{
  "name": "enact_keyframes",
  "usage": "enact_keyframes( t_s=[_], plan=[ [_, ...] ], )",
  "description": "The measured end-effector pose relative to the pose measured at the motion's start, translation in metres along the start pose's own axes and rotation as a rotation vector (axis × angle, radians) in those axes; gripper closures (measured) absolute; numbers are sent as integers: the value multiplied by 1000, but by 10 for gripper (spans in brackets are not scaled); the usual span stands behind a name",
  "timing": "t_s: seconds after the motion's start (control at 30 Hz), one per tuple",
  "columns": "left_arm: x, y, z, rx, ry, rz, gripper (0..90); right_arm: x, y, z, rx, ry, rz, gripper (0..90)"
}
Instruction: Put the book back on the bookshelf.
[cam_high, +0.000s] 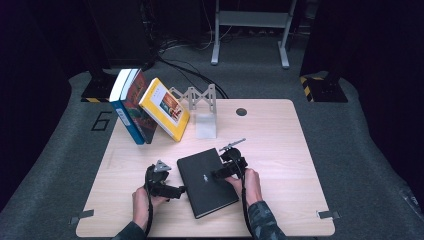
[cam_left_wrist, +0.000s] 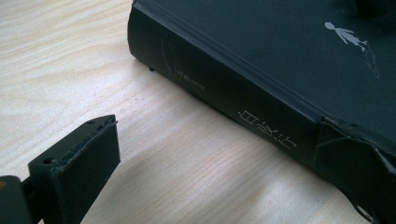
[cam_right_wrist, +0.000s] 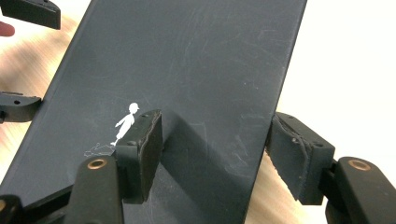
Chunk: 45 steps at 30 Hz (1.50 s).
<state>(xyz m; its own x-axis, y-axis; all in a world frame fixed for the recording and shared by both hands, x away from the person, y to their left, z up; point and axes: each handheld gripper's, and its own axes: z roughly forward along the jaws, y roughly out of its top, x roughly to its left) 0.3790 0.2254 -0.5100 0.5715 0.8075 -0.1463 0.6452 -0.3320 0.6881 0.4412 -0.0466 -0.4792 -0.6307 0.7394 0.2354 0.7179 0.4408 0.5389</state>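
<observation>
Black book (cam_high: 206, 181) flat on tabletop (cam_high: 280, 140), lower centre of high view, long axis running upper left to lower right, spine toward left. Right gripper (cam_high: 226, 170) half open, straddling book's right edge, one jaw over cover. Left gripper (cam_high: 176, 190) open at spine, gripping nothing.

Dim room w/ grey carpet floor (cam_high: 350, 130), light wood table (cam_high: 280, 145), metal frame legs (cam_high: 250, 30) behind.
</observation>
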Motion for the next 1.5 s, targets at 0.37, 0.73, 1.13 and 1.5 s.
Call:
enact_keyframes(
  t_s=[0.37,0.73,1.13,1.5],
  plan=[
    [1,1,2,-2,-9,-19,1,-4,11,5,10,1,-21,368],
    [3,2,3,0,-19,-28,1,-6,15,8,-6,8,-30,371],
    [6,1,4,5,-40,-43,0,9,-29,-15,-44,-61,-5,255],
    [5,0,4,4,-38,-54,1,9,-40,-21,-47,-18,11,368]
  ],
)
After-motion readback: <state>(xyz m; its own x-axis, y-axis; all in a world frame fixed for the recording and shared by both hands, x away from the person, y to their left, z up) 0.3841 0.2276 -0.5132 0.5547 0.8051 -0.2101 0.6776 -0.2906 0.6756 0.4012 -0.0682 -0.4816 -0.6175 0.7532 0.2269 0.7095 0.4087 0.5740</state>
